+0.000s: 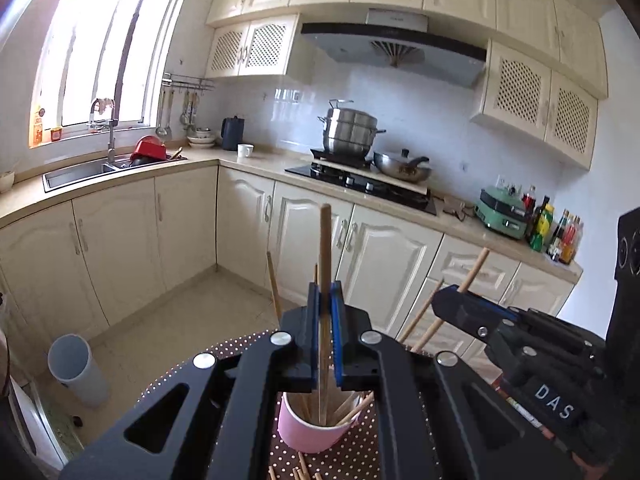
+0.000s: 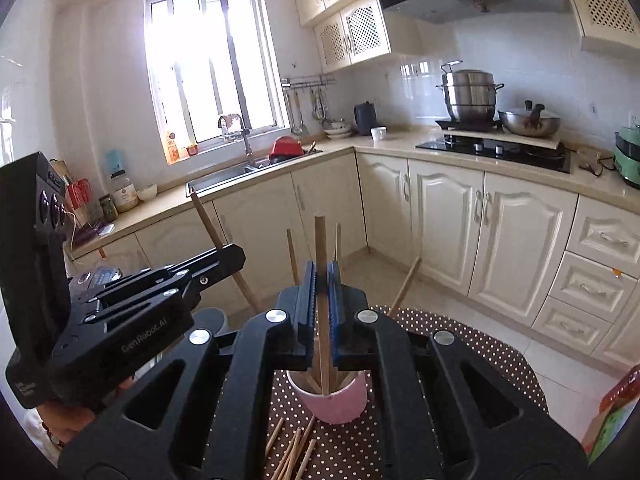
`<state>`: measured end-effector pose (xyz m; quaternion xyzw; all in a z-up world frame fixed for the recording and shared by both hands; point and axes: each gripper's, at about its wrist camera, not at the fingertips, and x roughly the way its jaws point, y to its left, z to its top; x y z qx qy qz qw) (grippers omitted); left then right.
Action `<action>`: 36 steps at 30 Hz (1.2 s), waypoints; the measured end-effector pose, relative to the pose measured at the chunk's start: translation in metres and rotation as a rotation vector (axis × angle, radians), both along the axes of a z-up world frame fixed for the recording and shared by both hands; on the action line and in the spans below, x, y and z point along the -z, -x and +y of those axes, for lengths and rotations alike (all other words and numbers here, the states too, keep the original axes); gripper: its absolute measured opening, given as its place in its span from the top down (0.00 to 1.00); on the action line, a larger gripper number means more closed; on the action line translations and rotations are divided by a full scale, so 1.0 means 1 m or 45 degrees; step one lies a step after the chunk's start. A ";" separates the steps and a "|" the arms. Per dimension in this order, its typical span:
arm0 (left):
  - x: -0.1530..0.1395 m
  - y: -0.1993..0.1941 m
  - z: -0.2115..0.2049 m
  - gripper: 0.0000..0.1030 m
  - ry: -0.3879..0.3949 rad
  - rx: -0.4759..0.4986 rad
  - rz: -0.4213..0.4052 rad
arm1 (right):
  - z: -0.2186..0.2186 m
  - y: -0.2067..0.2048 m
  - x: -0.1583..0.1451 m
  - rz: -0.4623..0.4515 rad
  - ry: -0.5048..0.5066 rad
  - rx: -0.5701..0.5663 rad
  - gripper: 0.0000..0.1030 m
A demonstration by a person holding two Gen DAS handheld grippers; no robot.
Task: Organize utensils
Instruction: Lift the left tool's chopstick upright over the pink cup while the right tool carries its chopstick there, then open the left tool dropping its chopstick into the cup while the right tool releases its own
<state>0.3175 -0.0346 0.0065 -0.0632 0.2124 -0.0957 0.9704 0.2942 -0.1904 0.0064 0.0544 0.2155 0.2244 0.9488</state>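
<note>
Above pink cup (image 1: 316, 428) | both grippers' jaws pinch upright chopsticks (lower ends inside cup) | level

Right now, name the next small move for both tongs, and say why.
Probably open both and let go: the left tongs and right tongs each grip an upright chopstick whose lower end is already inside the pink cup. More chopsticks lie loose on the table.

Daylight floods in through the window (image 1: 108, 52), which is blown out to white with glare in both views. The cabinets (image 2: 516, 236) are evenly lit and shadows are soft. Fisheye bending curves the edges, the corners go black, and detail is slightly soft.
</note>
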 end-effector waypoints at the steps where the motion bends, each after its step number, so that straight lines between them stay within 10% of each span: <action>1: 0.003 0.000 -0.001 0.94 -0.010 0.009 0.004 | 0.000 0.000 0.003 0.007 0.001 -0.003 0.94; 23: 0.042 0.003 -0.003 0.93 -0.147 0.040 0.100 | 0.004 -0.001 0.056 0.133 0.044 0.008 0.94; 29: 0.036 0.019 0.001 0.67 -0.141 0.023 0.070 | 0.002 0.006 0.053 0.142 0.040 0.021 0.92; 34: 0.028 0.033 0.004 0.61 -0.151 0.019 0.056 | -0.002 0.019 0.046 0.117 0.024 0.029 0.50; 36: 0.025 0.040 0.006 0.55 -0.152 0.010 0.046 | -0.003 0.026 0.041 0.095 0.017 0.030 0.50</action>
